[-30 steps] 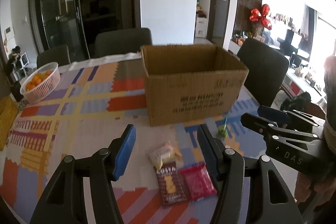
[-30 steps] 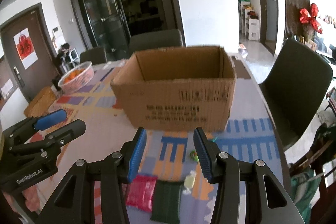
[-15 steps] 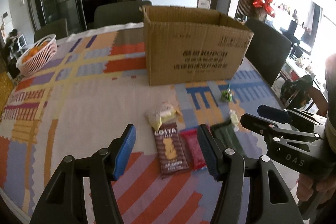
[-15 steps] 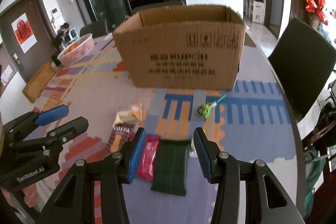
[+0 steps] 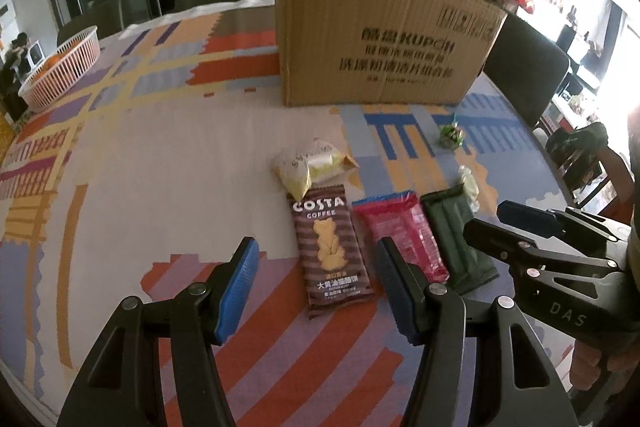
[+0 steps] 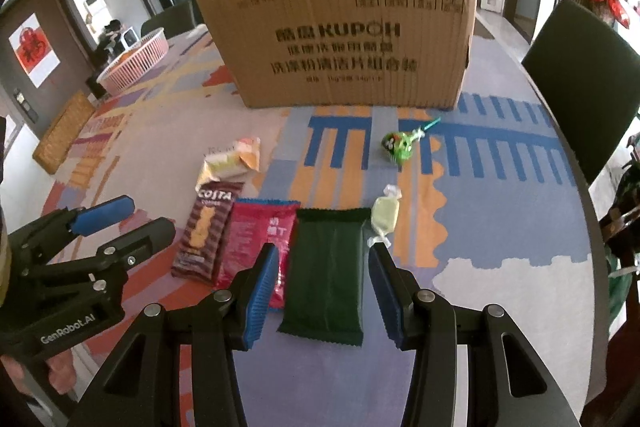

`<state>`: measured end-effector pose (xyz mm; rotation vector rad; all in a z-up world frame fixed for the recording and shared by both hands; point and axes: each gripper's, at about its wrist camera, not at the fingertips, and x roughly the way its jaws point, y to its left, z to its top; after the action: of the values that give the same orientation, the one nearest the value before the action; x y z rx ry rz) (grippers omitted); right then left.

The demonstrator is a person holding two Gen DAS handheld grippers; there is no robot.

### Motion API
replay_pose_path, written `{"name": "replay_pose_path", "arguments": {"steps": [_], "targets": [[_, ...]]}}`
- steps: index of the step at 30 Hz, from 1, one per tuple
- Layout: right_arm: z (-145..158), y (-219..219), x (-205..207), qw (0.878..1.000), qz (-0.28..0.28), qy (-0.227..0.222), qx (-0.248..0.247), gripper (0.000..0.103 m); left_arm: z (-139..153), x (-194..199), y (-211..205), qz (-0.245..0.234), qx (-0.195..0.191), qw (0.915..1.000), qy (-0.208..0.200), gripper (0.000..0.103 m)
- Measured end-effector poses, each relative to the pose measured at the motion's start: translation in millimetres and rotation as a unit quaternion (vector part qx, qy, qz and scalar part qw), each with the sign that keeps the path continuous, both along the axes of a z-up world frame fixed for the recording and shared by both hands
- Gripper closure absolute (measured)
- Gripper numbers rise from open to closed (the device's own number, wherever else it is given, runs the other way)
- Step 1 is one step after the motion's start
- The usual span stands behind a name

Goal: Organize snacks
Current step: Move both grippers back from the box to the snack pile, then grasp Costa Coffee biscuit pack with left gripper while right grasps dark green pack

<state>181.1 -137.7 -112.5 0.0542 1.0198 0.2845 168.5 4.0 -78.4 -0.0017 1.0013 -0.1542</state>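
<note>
Above the near edge of the counter [image 6: 500, 211], with its bright patterned cloth, the right tool [image 6: 324, 285] hung with its blue-padded jaws partly open and empty, framing the flat dark green foil packet [image 6: 326, 267] without touching it. The left tool [image 5: 316, 285] was likewise partly open and empty, lined up over the brown striped Costa biscuit packet [image 5: 330, 251]. Between those two packets lay a flat red wrapper [image 5: 400, 231], touching or nearly touching both. To do the pick well, each tool would likely need to come straight down, straddle only its own packet, and pinch the long edges so the red wrapper was not dragged. Farther off stood the open brown cardboard box [image 6: 348, 39], the likely destination.
</note>
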Motion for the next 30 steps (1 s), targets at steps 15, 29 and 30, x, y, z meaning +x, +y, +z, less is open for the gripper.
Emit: {"name": "replay_pose_path", "arguments": {"steps": [15, 29, 30], "targets": [[-25.6, 6.4, 5.4, 0.999, 0.003, 0.033, -0.015, 0.055, -34.6, 20.2, -6.8, -0.001, 0.005, 0.9992, 0.039, 0.044], [-31.4, 20.2, 18.0, 0.999, 0.001, 0.033, -0.031, 0.055, -42.5, 30.4, -17.8, 0.002, 0.034, 0.9990, 0.028, 0.047], [-31.5, 21.0, 18.9, 0.999, 0.000, 0.032, -0.032, 0.055, -42.3, 30.4, -17.9, 0.003, 0.035, 0.9990, 0.027, 0.048]]}}
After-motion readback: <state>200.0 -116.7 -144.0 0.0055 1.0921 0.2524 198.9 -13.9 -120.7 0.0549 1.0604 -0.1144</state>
